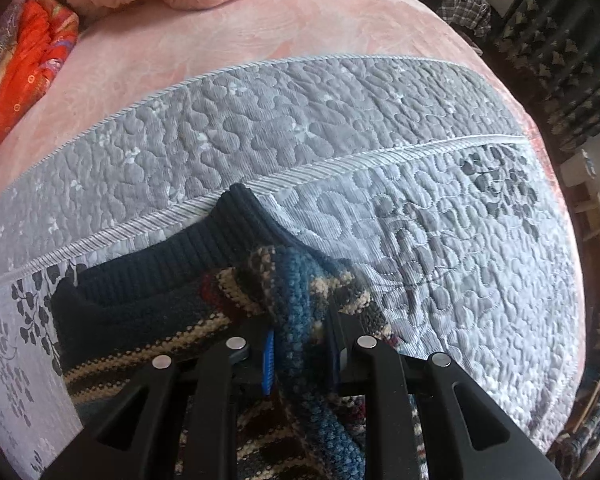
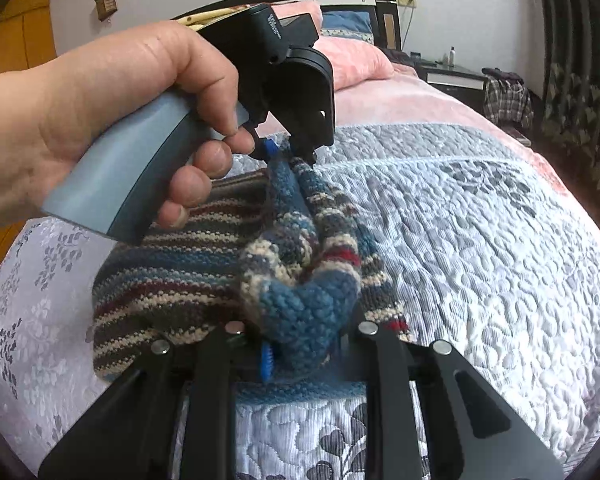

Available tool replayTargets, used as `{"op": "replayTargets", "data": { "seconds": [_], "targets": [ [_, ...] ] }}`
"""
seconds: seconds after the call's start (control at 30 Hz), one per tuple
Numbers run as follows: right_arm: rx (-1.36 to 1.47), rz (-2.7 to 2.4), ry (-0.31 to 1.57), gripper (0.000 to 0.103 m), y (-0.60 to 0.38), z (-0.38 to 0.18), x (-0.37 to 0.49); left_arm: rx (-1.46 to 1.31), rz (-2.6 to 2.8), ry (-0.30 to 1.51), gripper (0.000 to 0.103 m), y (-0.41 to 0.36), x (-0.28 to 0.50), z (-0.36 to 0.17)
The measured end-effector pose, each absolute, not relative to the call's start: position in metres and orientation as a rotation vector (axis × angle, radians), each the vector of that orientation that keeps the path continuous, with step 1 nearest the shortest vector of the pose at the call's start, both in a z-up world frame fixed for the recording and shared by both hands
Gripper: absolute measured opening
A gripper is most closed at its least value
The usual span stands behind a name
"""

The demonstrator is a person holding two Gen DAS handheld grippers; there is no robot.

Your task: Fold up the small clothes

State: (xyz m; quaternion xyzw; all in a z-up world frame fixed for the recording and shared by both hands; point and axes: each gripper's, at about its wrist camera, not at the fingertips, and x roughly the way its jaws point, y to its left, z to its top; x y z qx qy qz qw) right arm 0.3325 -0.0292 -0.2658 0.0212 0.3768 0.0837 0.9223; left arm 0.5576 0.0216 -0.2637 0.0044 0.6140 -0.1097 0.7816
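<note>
A small striped knit sweater (image 2: 172,276) in blue, cream, grey and dark red lies on the grey quilted bedcover (image 2: 480,264). Its dark navy ribbed collar (image 1: 156,272) shows in the left wrist view. My left gripper (image 1: 300,356) is shut on a bunched blue fold of the sweater (image 1: 300,300). The same left gripper (image 2: 288,152) appears in the right wrist view, held by a person's hand (image 2: 100,112), pinching the far end of the raised fold. My right gripper (image 2: 304,356) is shut on the near end of that fold, lifted slightly off the cover.
A pink blanket (image 1: 220,36) and pink pillows (image 2: 356,60) cover the far bed. An orange-red patterned cloth (image 1: 28,64) lies at the left. A plaid garment (image 2: 508,96) and a nightstand (image 2: 452,76) stand beyond the bed. Dark patterned curtains (image 2: 580,100) hang at the right.
</note>
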Motion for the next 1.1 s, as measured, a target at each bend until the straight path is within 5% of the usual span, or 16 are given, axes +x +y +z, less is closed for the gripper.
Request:
{"op": "replayTargets", "data": {
  "seconds": [0.5,0.57,0.7,0.9,1.0,1.1],
  "targets": [
    [0.107,0.191,0.839,0.021,-0.051,-0.291,0.341,0.019,-0.207,1.257,0.032,0.003,0.556,-0.276],
    [0.178,0.229,0.862,0.024,-0.06,-0.294,0.345,-0.023,-0.236,1.234,0.046,0.006,0.555,-0.272],
    [0.393,0.305,0.936,0.059,-0.093,-0.303,0.356,-0.114,-0.357,1.148,0.062,0.015,0.55,-0.247],
    [0.712,0.49,1.027,0.064,-0.14,-0.312,0.372,-0.149,-0.482,1.062,0.071,0.055,0.525,-0.203],
    [0.777,0.611,1.1,0.078,-0.142,-0.309,0.39,-0.159,-0.535,1.049,0.075,0.091,0.501,-0.196],
    [0.742,0.644,1.214,0.078,-0.135,-0.316,0.421,-0.259,-0.573,1.08,0.075,0.133,0.48,-0.207]
  ]
}}
